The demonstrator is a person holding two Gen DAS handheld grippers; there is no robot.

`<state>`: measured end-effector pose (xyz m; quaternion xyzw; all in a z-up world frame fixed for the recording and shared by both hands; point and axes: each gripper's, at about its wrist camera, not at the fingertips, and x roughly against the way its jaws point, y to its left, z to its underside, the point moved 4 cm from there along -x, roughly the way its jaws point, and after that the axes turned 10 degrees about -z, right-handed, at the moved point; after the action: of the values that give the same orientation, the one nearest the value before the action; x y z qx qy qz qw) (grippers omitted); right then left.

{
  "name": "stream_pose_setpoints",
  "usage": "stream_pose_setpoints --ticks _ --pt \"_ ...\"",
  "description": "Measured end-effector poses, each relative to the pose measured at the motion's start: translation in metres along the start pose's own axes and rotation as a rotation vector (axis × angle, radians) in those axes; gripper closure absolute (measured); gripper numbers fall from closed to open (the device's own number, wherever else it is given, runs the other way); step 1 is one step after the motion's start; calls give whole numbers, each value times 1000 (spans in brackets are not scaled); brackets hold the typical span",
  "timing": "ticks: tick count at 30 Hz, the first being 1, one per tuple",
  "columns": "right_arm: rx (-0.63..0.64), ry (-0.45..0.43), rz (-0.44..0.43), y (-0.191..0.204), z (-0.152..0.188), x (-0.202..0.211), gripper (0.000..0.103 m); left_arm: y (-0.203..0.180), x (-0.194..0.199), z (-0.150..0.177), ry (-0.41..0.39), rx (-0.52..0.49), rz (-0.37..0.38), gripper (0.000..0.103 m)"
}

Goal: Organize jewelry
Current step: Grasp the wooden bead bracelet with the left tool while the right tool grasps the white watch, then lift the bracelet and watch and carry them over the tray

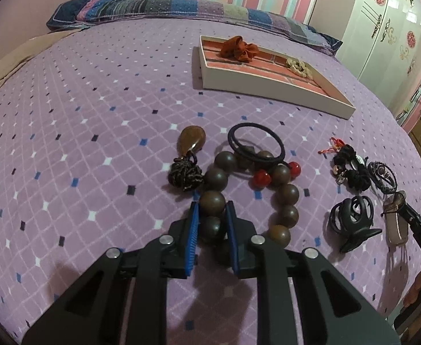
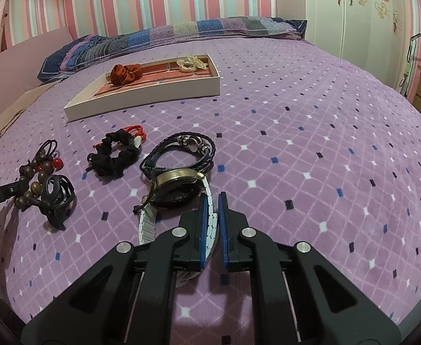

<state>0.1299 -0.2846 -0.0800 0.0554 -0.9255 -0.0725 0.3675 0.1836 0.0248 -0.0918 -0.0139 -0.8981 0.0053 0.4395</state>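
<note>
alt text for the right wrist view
The right gripper closes on the white band of a wristwatch lying on a purple bedspread. Beyond it lie a dark braided bracelet, a black scrunchie and a tray.

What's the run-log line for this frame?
left tool: closed on bead bracelet | right tool: closed on watch band | tray: two scrunchies

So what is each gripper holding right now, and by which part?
The left gripper is closed on the brown wooden bead bracelet, pinching one bead. The right gripper grips the gold-cased wristwatch by its white link strap.
</note>
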Motion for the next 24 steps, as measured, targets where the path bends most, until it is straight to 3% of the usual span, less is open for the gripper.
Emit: stream_pose_setpoints --ticks 12,24 --pt "5 -26 0 2 -5 11 94 -14 46 -23 -143 -43 35 84" --pt "5 -64 3 -1 -18 22 94 -29 74 -46 -224 -72 81 84"
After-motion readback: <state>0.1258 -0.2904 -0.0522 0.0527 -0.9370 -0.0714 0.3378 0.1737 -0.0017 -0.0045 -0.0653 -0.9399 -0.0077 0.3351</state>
